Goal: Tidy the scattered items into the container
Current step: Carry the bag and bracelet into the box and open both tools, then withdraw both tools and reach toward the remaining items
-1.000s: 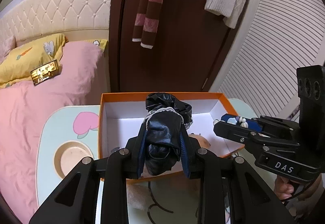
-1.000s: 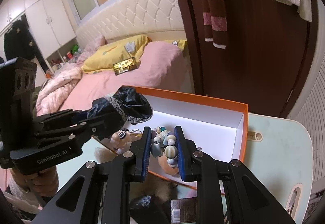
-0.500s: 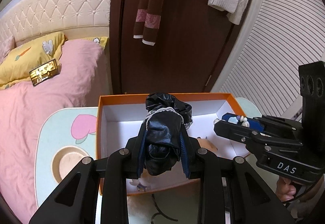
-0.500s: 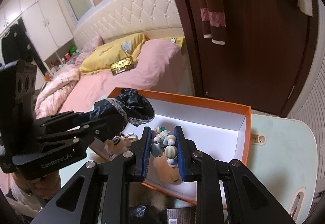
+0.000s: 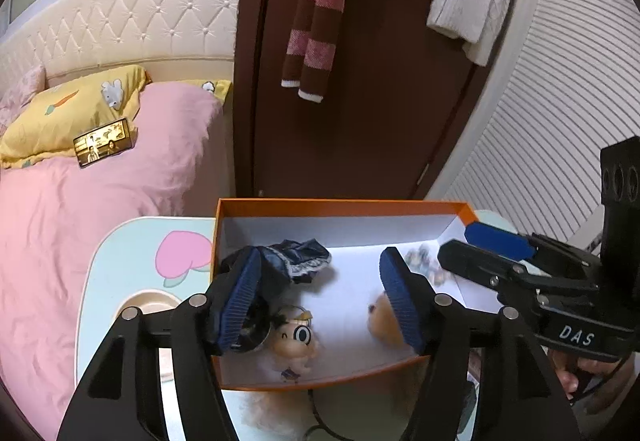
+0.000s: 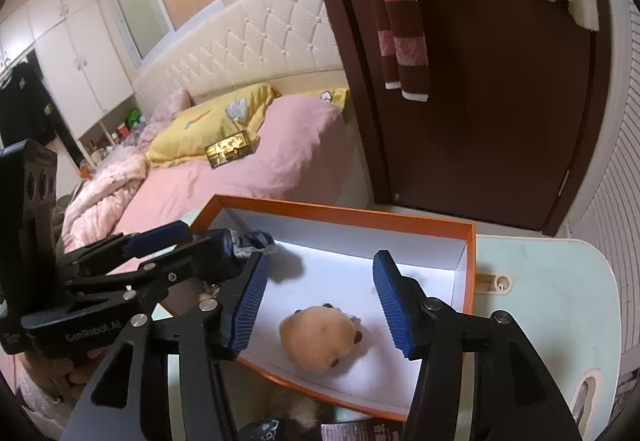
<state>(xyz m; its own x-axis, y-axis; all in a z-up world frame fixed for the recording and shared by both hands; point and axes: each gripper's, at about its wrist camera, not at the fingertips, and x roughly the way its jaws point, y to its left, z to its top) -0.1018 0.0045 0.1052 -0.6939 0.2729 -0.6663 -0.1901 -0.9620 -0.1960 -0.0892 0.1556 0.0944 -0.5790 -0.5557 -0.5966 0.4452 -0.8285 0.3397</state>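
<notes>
Orange card walls and a white floor make up the box [image 5: 336,206], which sits on a pale table [image 5: 120,253]. Black glossy cloth with a lace trim [image 5: 298,259] lies crumpled at 10 o'clock on the box floor in the left view; the right view shows only a blurred scrap of it behind the left gripper [image 6: 168,247]. Small beads [image 5: 424,261] at 2 o'clock are a blur in the left view and do not show in the right one. A tan plush [image 6: 320,337], round and fuzzy, lies in the box at 6 o'clock in the right view; in the left view a pad half hides it. Only the left view shows a big-eyed doll [image 5: 296,341] near the front wall. More fur and a dark cord below the box are cut off and hard to name. Both tools, the right gripper [image 6: 320,301] included, have ribbed blue pads, jaws opening and nothing pinched between them
</notes>
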